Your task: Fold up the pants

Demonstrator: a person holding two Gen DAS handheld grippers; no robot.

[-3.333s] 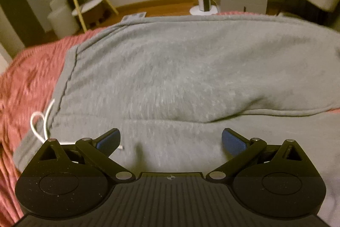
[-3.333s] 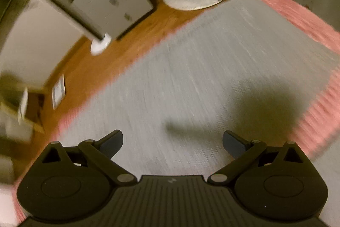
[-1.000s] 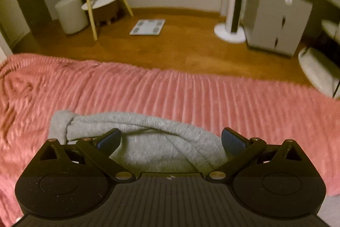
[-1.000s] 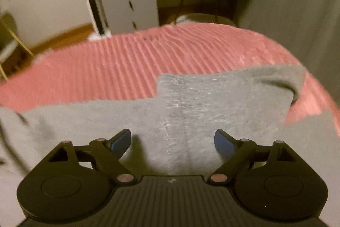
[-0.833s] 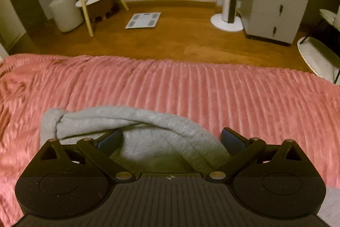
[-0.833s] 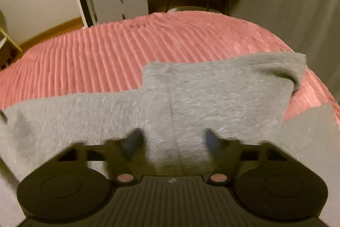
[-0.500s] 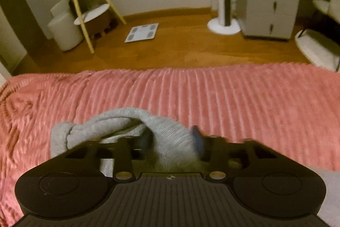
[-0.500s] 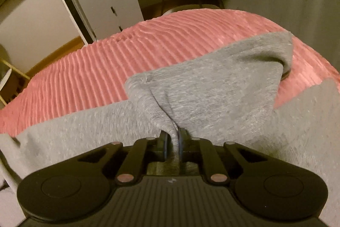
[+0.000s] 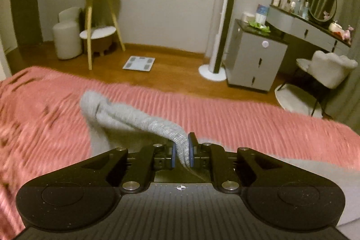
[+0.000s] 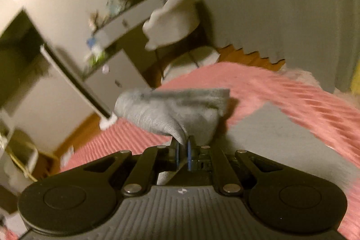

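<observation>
Bare pink bedspread [image 9: 225, 118] beyond tools.

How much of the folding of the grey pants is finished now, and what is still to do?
Done: both tools have a grip. The left tool and the right tool are each shut on an edge of the grey pants. In hand: both pinched edges are raised above the pink blanket. Left: to carry the edges over, lay them flat and let go. No finished fold shows yet.

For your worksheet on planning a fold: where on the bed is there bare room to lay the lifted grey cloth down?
Bare pink bedspread runs between the grey pants and the bed's far edge. Crowded: the near side, under the left gripper and right gripper.
</observation>
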